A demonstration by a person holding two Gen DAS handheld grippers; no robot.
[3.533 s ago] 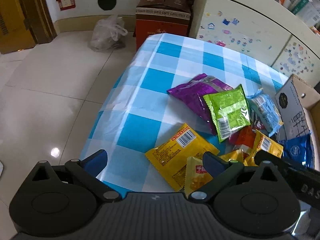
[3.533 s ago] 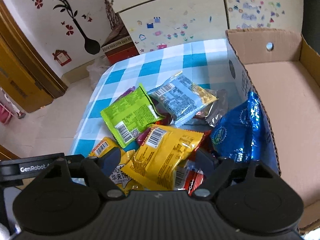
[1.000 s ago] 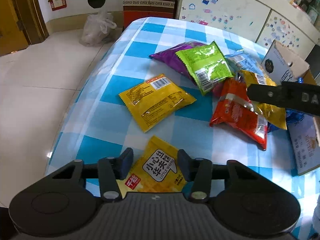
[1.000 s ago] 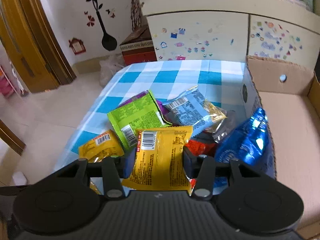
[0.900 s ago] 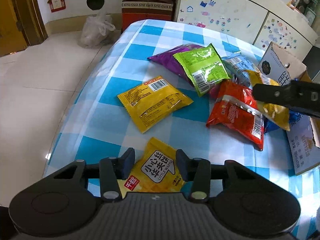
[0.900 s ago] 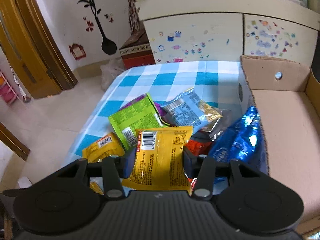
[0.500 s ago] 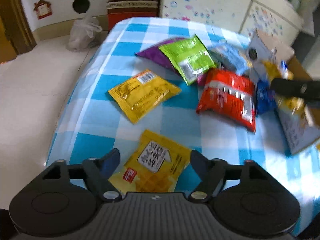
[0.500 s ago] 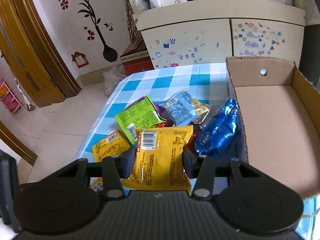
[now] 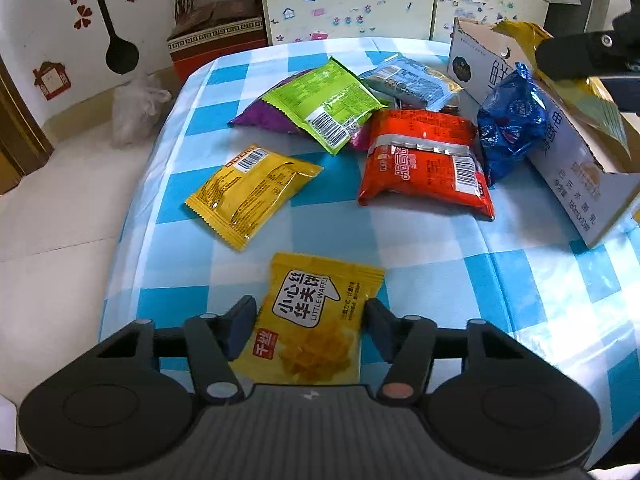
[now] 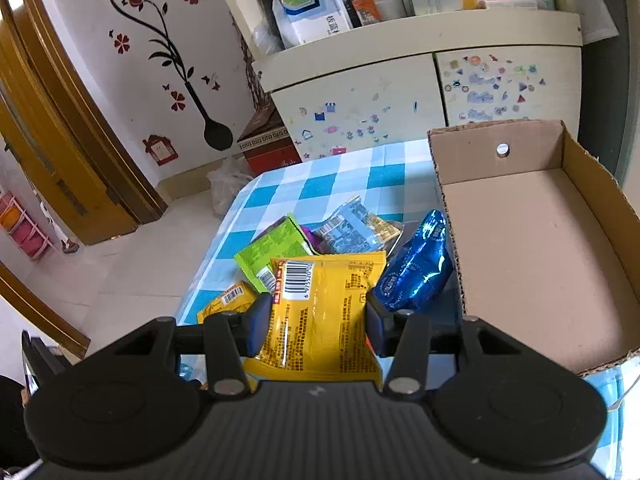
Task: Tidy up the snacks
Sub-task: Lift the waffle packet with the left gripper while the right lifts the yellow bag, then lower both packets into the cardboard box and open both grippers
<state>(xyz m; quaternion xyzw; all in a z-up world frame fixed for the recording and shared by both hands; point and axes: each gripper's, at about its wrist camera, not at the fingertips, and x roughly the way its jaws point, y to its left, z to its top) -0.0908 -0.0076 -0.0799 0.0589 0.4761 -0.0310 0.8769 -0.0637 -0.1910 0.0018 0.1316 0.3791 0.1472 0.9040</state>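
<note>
the right claw [image 10: 312, 316] is clamped on a yellow packet [image 10: 320, 312], held up just beside the open cardboard box [image 10: 532, 248]. the left claw [image 9: 306, 320] has just been closing in; a waffle packet [image 9: 316, 316] lies between its fingers on the checked worktop [image 9: 420, 248], and whether they press it i cannot tell. farther on lie a red packet [image 9: 424, 160], a green packet [image 9: 324, 104], another yellow packet [image 9: 252, 194] and a blue packet [image 9: 510, 120] leaning against the box.

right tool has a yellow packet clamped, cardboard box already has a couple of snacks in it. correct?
Not quite. The right tool does clamp the yellow packet, but the right wrist view shows the cardboard box with nothing on its floor; the blue packet leans outside its wall.
</note>
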